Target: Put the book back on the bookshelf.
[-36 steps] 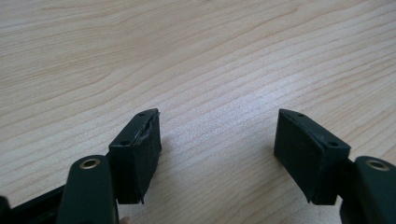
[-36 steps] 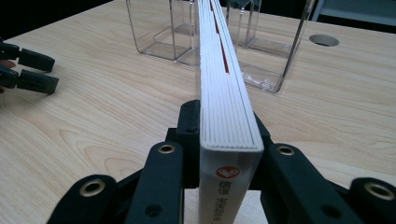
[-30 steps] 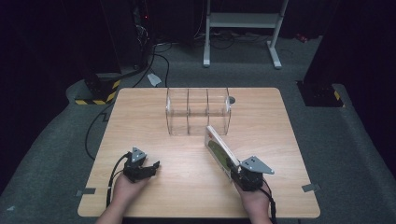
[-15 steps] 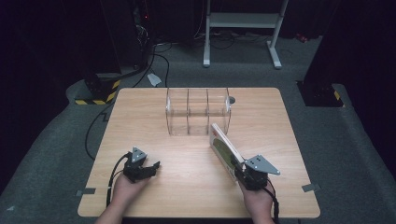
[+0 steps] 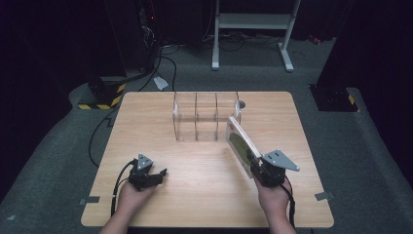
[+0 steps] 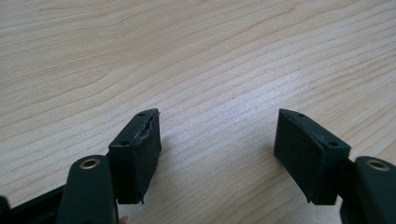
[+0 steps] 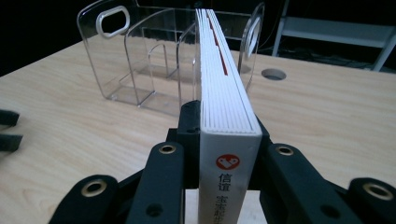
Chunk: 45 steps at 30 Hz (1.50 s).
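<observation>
- Right tongs [image 5: 254,165] pinch a white book [image 5: 241,144] by its lower end, one black jaw pressed flat on each cover; in the right gripper view the same tongs [image 7: 229,140] clamp the book [image 7: 226,102] with its page edges facing up and its spine end toward the camera.
- Book held clear of the surface [image 5: 204,195], tilted, its far end pointing toward the right end of the clear rack [image 5: 207,117] and lying just beside that end in the high view; whether they touch I cannot tell.
- Cover side seen from above carries a dark green oval patch, and a red strip runs near the top edge of the book.
- Spine shows a round red emblem with a white heart-like mark, and under it dark Chinese characters, the first two reading 信谊; the lower characters are cut off by the frame.
- Left tongs [image 5: 155,174] rest low over the near left part of the surface, well apart from the book; in the left gripper view they [image 6: 217,140] stand spread with bare wood grain between the pads.
- Clear rack [image 7: 154,60] stands upright at the middle of the far half of the surface, a see-through holder with several dividers and an oval handle hole in each end wall; its slots hold nothing.
- Small round hole [image 7: 273,73] sits in the surface beyond the rack's right end.
</observation>
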### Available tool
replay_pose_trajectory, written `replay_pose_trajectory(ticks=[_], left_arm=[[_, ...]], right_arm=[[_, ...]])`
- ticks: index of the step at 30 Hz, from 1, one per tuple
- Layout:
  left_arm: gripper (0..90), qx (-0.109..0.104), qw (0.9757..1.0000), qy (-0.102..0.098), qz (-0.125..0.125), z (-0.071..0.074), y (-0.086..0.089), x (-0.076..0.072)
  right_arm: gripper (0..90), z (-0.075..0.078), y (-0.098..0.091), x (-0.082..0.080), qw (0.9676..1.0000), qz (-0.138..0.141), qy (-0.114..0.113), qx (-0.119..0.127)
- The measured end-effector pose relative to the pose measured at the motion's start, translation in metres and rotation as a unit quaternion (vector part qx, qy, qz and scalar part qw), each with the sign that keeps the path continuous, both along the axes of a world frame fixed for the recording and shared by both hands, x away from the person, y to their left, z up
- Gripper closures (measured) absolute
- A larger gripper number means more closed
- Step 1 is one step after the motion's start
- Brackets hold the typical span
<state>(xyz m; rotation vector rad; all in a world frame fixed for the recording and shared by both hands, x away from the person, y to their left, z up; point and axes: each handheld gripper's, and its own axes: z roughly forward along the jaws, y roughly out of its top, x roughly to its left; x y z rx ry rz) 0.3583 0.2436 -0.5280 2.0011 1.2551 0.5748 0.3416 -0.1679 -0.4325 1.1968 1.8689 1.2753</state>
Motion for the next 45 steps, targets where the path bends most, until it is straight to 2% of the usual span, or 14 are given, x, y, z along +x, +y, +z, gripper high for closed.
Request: replay_pose_trajectory(ticks=[2,7,11,14,17,18,22,37,45], left_arm=[[31.7,0.0,1.0,0.0,0.0,0.0,0.0,0.0],[31.6,-0.001,1.0,-0.001,0.0,0.0,0.0,0.0],[31.5,-0.001,1.0,-0.001,-0.001,0.0,0.0,0.0],[31.5,-0.001,1.0,-0.001,-0.001,0.0,0.0,0.0],[31.5,-0.001,1.0,-0.001,-0.002,0.0,0.0,0.0],[31.5,-0.001,1.0,-0.001,-0.002,0.0,0.0,0.0],[31.5,-0.001,1.0,-0.001,-0.002,0.0,0.0,0.0],[31.5,-0.001,1.0,-0.001,-0.002,0.0,0.0,0.0],[31.5,0.0,1.0,-0.001,-0.002,0.0,0.0,0.0]], right_arm=[[75.4,0.004,0.004,0.013,0.9999,-0.003,0.0,0.013],[75.4,0.004,0.011,0.03,0.9998,-0.021,0.001,0.008],[75.4,0.006,0.022,0.04,0.9997,-0.024,-0.003,-0.007],[75.3,0.007,0.03,0.048,0.9992,-0.033,-0.016,-0.016],[75.3,0.007,0.037,0.054,0.9985,-0.042,-0.016,-0.031],[75.4,0.006,0.039,0.058,0.9987,-0.04,-0.016,-0.028],[75.3,0.006,0.047,0.066,0.9984,-0.041,-0.018,-0.035],[75.3,-0.001,0.056,0.094,0.9982,-0.052,-0.01,-0.028],[75.3,-0.004,0.06,0.101,0.9978,-0.056,-0.006,-0.034]])
